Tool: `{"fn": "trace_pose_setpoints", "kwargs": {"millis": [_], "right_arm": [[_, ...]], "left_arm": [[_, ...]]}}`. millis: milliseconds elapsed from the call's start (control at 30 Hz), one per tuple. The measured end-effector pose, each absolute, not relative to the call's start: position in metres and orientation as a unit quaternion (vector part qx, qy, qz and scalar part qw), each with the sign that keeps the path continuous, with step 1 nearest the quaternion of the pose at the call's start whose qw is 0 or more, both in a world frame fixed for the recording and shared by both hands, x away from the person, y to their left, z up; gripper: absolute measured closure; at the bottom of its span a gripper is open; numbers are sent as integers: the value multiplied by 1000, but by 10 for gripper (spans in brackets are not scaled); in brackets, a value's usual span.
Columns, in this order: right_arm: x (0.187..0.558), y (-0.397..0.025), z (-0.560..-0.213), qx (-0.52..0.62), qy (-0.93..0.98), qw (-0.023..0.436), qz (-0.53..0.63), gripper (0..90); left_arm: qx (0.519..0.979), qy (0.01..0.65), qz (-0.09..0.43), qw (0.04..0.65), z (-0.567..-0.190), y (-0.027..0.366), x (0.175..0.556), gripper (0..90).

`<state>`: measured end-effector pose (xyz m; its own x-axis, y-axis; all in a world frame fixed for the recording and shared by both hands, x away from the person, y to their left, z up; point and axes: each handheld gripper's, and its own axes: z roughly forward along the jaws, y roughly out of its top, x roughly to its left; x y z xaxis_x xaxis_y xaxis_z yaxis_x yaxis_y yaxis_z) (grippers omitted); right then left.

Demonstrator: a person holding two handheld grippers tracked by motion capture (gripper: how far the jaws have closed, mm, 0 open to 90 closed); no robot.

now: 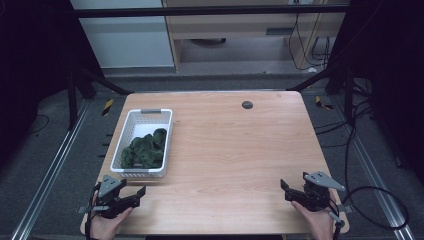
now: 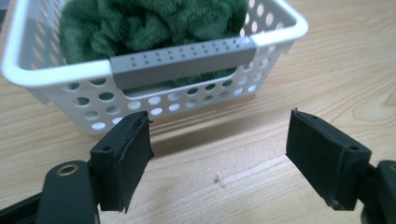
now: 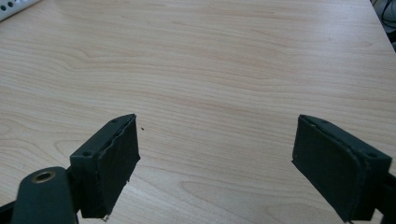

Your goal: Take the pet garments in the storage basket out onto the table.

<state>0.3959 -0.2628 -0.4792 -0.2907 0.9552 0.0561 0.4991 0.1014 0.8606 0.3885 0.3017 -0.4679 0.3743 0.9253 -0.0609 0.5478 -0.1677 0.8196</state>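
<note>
At the near left corner of the table (image 1: 235, 145), the left claw (image 1: 134, 196) sits in the person's left hand (image 1: 106, 223), with its grey three-cornered plate on top and its tips turned toward the table's middle. In the left gripper view its jaws stand wide apart with nothing between them, over bare wood; they touch nothing. Just beyond the jaws is the near end wall of a white basket (image 2: 56, 77), pierced with round holes and fitted with a grey handle bar (image 2: 182, 60) along its rim. The left jaw's tip lies close under the basket wall, but whether it touches cannot be told.

The basket (image 1: 131, 131) stands on the left part of the table, its long side running away from the person. Inside it lies a bunched green cloth (image 1: 145, 150), fuzzy in texture, piled toward the near end; the far end shows white floor.

Farther right the table is bare wood, with a small dark round disc (image 1: 247, 104) near the far edge.

At the near right corner the right claw (image 1: 289, 191) is held in the right hand (image 1: 320, 220), its tips turned inward toward the left. In the right gripper view its jaws are spread wide, empty, over plain wood. A corner of the basket shows at the upper left of that view, well apart from the jaws.
</note>
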Motion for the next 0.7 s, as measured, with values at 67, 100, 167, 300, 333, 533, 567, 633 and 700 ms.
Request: {"fn": "trace_pose_setpoints", "kwargs": {"millis": [67, 100, 167, 300, 333, 533, 567, 633, 700], "right_arm": [[395, -261, -478, 527, 688, 274, 417, 143], [395, -261, -477, 525, 689, 275, 418, 143], [395, -259, -477, 520, 693, 273, 418, 143], [395, -254, -478, 514, 700, 271, 416, 143], [395, -252, -477, 512, 700, 272, 416, 143], [394, -247, -477, 506, 705, 268, 419, 140], [394, -247, -477, 505, 705, 268, 419, 140], [394, -247, -477, 506, 705, 269, 418, 139], [394, -247, -476, 507, 704, 267, 418, 139]], "left_arm": [[722, 509, 236, 405, -465, 303, 388, 214], [722, 509, 236, 405, -465, 303, 388, 214], [717, 511, 234, 413, -462, 304, 387, 214], [714, 507, 230, 425, -458, 306, 386, 214], [714, 507, 230, 425, -458, 306, 386, 214], [713, 498, 225, 438, -446, 307, 385, 213], [713, 498, 226, 439, -445, 308, 385, 214], [710, 500, 226, 442, -443, 309, 386, 216], [708, 501, 224, 445, -440, 309, 386, 216]]}}
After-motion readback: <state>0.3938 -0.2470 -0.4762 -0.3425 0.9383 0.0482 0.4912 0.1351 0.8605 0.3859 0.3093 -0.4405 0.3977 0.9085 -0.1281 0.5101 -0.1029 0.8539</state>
